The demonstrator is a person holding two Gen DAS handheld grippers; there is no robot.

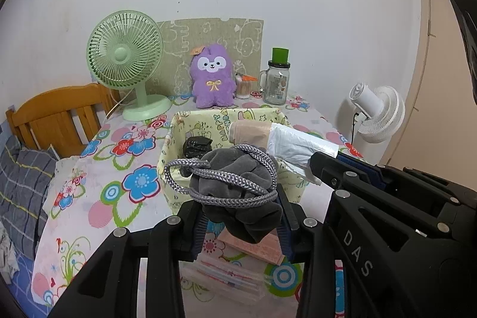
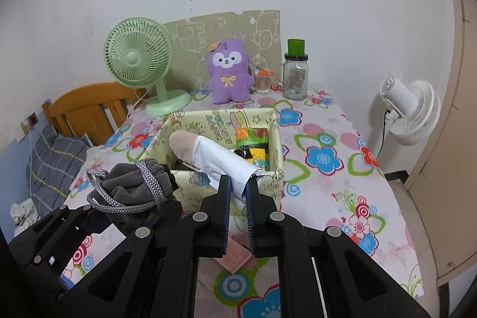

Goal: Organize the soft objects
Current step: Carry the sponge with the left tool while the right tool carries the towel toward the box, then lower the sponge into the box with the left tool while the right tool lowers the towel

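Both grippers up over the flowered worktop point(image 2: 328, 139), each loaded, near side of the yellow fabric bin point(image 1: 179, 169). Left gripper point(image 1: 241, 216) with jaws clamped on a grey drawstring pouch point(image 1: 238, 187), braided cord looped loose around the bundle and sticking out away from the bin. Right gripper point(image 2: 238, 189) with jaws pinched tight on the tail of a roll of plastic bags point(image 2: 220, 160), white sheet wrapped over a beige core, the free end of the roll reaching out over the bin's opening. Inside the bin already: a black crumpled packet point(image 1: 196, 146) on one side, bright green and orange packets point(image 2: 253, 139) on the other. Behind the bin, a purple plush toy point(image 1: 211, 76) upright against the patterned board, green fan point(image 1: 125, 55) and glass jar point(image 1: 275, 85) either side of it, untouched. Just in front of the bin, under the jaws, a pink packet point(image 1: 259, 251) and clear-wrapped items flat on the worktop. Step in hand, by the look of it: carrying two soft things to the bin at once. Next move likely forward and down, past the bin's near wall, roll first since already overhanging, then a clean release; cord loops a snag risk on the rim.
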